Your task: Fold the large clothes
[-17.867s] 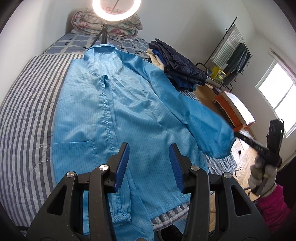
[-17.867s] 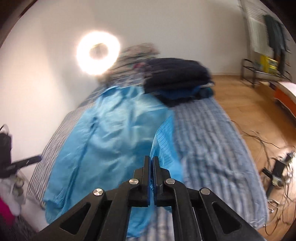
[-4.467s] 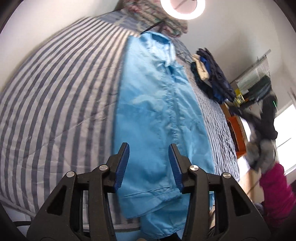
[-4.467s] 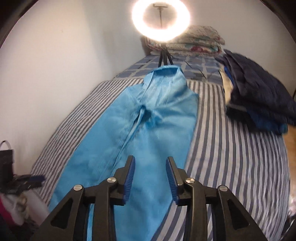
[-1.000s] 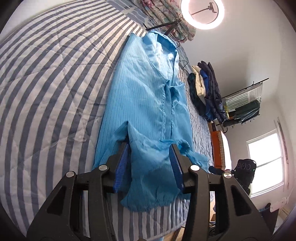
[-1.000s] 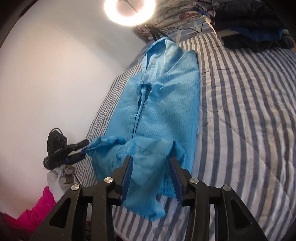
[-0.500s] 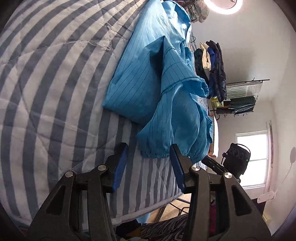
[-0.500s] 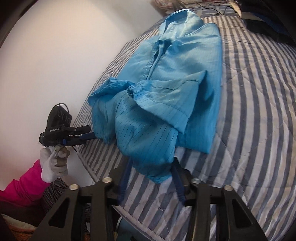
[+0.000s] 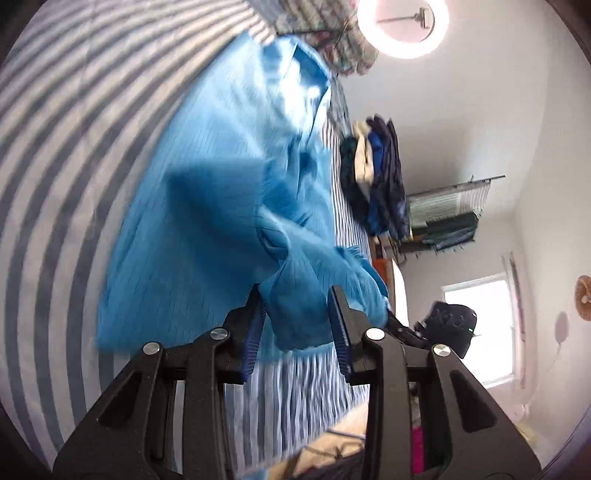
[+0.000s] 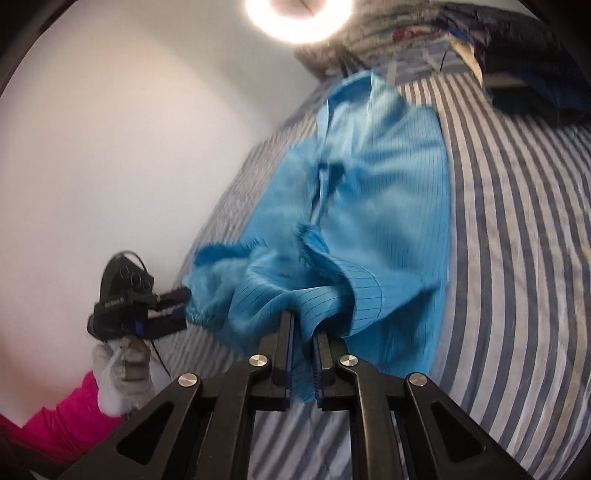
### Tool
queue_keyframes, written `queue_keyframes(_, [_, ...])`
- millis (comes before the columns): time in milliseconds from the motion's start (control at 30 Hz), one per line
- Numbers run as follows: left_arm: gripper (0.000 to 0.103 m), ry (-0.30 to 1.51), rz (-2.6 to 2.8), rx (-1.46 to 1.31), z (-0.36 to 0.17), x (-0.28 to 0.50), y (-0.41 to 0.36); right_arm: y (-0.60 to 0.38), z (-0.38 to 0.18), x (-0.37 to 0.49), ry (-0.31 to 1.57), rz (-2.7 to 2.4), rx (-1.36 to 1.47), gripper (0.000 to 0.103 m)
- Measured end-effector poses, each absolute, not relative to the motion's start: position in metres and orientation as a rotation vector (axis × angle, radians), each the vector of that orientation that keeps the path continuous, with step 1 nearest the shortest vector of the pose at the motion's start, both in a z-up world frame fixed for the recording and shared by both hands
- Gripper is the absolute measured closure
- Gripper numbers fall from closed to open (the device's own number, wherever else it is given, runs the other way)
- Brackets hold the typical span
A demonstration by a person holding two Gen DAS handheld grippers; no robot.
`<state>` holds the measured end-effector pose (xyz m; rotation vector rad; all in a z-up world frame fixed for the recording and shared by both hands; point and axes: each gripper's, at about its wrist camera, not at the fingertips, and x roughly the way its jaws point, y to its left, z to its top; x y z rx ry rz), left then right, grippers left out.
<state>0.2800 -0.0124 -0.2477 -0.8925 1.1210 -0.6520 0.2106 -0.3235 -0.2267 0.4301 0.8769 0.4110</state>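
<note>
Near edge: bright blue thin-striped work coat bunched at the near side of the blue-and-white striped quilted bed cover, hem just inside the bed's near border.
Right gripper: black two-finger tool with blue pads, jaws closing, a narrow gap left; fold of blue cloth pinched between the pads and rising over them.
Left gripper: same make, jaws closing but wider apart; gathered cuff end of a sleeve between the pads; contact blurred, right pad seemingly clear of the cloth, so grip not certain.
Other view of the left tool: at the left of the right wrist view, fingers at the coat's left bunch, carried by a white-gloved hand with a pink sleeve.
Open room, right: broad bare stretch of striped cover to the right of the coat.
Open room, left: bare stripes left of the coat in the left wrist view, up to a white wall.
Coat, farther: body flat and lengthwise along the bed, collar at the far end.
Far right: pile of dark navy and cream folded clothes on the bed, apart from the coat.
Far end: flowered folded bedding, glowing ring lamp above it.
Beyond the bed: clothes rack and bright window.
</note>
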Motion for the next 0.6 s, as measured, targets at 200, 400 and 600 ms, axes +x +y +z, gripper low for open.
queue_keyframes(200, [0.070, 0.994, -0.615, -0.867, -0.211, 0.305, -0.010, -0.327, -0.194, 0.232, 0.769, 0.351, 0.442, 0.047])
queue_keyframes(400, [0.070, 0.985, -0.612, -0.728, -0.209, 0.293, 0.000, -0.333, -0.198, 0.221, 0.800, 0.276, 0.326, 0.048])
queue_keyframes(600, [0.070, 1.044, -0.530, -0.570, -0.236, 0.295, -0.014, -0.321, -0.220, 0.220, 0.845, 0.203, 0.149, 0.058])
